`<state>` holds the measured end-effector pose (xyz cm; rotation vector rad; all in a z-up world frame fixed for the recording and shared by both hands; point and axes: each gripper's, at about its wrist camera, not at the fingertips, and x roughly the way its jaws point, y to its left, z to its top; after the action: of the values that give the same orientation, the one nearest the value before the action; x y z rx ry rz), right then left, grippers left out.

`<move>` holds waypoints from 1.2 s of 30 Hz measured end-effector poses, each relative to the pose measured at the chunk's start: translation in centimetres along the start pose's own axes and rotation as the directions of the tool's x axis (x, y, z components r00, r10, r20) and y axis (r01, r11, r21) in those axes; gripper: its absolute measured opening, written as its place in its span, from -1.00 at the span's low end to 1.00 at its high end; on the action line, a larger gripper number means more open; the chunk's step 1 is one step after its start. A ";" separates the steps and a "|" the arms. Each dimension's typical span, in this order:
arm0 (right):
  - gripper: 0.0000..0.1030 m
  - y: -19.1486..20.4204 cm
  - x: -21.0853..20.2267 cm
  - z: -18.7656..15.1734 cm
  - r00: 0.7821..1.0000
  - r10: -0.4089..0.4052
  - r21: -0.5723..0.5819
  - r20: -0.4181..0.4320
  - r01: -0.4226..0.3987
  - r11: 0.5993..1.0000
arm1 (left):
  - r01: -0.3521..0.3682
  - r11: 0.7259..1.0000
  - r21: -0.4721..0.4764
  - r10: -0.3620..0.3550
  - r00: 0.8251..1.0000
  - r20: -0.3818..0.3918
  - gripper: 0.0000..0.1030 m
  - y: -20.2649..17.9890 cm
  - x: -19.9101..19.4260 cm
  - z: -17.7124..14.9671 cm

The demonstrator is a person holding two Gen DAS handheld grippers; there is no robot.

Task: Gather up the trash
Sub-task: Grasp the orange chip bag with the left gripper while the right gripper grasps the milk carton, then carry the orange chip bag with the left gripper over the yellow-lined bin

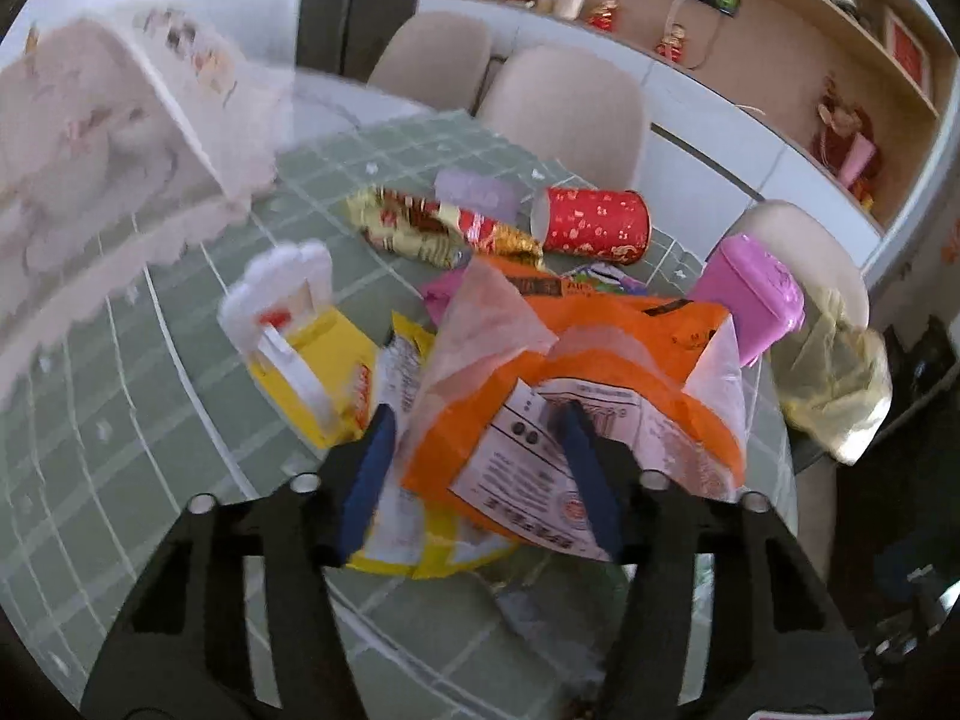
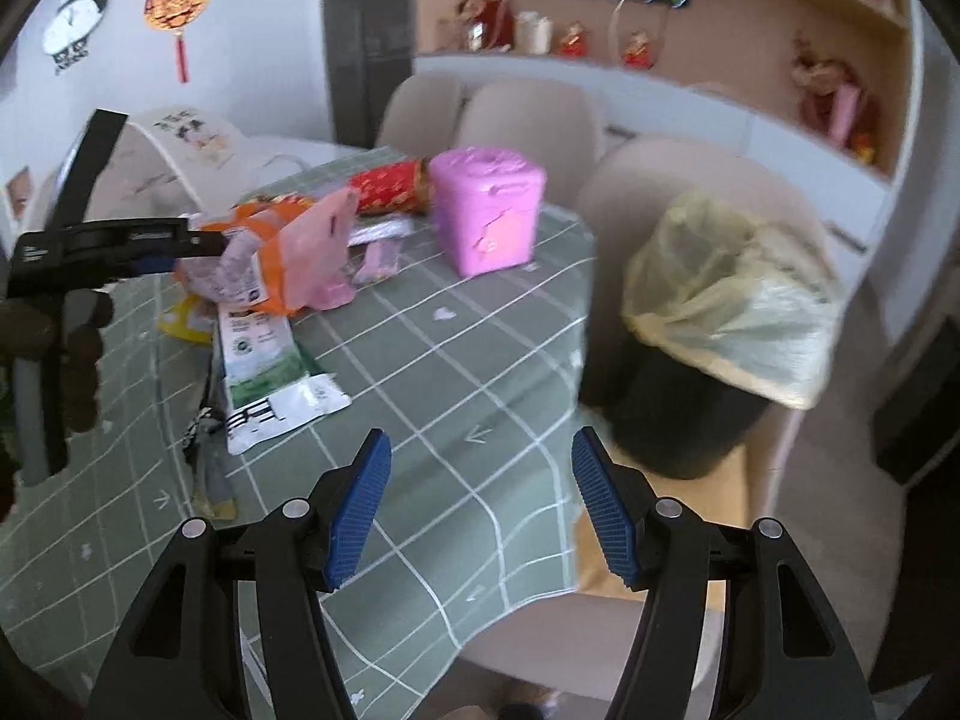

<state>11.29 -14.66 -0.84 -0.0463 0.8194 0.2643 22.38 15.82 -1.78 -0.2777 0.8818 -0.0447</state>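
At the left gripper (image 1: 480, 438) we see the orange snack bag (image 1: 576, 384) standing between the blue pads (image 1: 366, 480), but whether they press it we cannot tell; the bag's lower edge is cut off behind the fingers. Our right gripper (image 2: 480, 504) is spread wide and holds nothing, over bare green checked tablecloth (image 2: 456, 372) whose edge drops away at about three o'clock. Past that edge, at two o'clock, stands the dark bin with its yellowish liner (image 2: 732, 300), clear of the table. The pink container (image 2: 489, 210) sits near that rim at twelve o'clock. Around the bag, from ten to one o'clock, lie the yellow carton (image 1: 312, 360), a gold and red wrapper (image 1: 432, 228) and the red cup (image 1: 594, 225) on its side. A white and green wrapper (image 2: 270, 372) lies at ten o'clock of our right gripper. The large white object at upper left is blurred beyond telling.
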 end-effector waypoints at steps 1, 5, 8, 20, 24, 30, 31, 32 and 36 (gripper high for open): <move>0.16 -0.1 0.1 0.3 1.000 0.030 -0.016 0.002 -0.030 0.999 | 0.008 1.000 -0.017 -0.008 1.000 -0.001 -0.17 -0.1 0.0 0.1; 0.16 0.7 0.8 1.8 0.995 0.102 -0.102 0.001 -0.102 0.990 | -0.032 0.999 -0.007 0.033 0.999 0.029 -0.57 -1.1 -1.2 0.8; 0.13 2.3 1.8 2.7 0.983 0.181 -0.162 -0.022 -0.182 0.970 | -0.040 0.999 -0.020 0.042 0.995 0.092 -0.66 -1.2 -3.8 1.3; -0.28 14.7 5.4 0.9 0.897 0.382 -0.399 -0.221 -0.441 0.804 | -0.061 0.987 -0.150 0.095 0.968 0.233 -0.67 3.6 -13.1 -0.2; -0.28 15.2 7.5 1.1 0.914 0.334 -0.397 -0.232 -0.402 0.825 | -0.053 0.977 -0.207 0.102 0.967 0.235 -0.67 5.1 -14.2 -1.7; -0.28 14.9 9.4 0.9 0.899 0.321 -0.363 -0.298 -0.417 0.833 | -0.043 0.967 -0.253 0.102 0.969 0.224 -0.67 6.6 -14.8 -3.1; -0.28 15.0 9.3 0.8 0.903 0.311 -0.376 -0.298 -0.410 0.831 | -0.040 0.965 -0.259 0.100 0.970 0.221 -0.67 6.7 -14.7 -3.1; -0.33 14.9 9.3 0.8 0.904 0.307 -0.380 -0.298 -0.407 0.831 | -0.037 0.964 -0.263 0.097 0.971 0.220 -0.67 6.8 -14.7 -3.1; -0.69 12.5 8.2 2.4 0.920 0.308 -0.347 -0.244 -0.379 0.858 | -0.025 0.965 -0.261 0.086 0.971 0.222 -0.67 6.3 -14.4 -2.8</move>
<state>15.22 -0.50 -4.44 -0.3026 0.9443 0.7738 10.60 23.48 5.77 -0.4901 0.6607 0.1536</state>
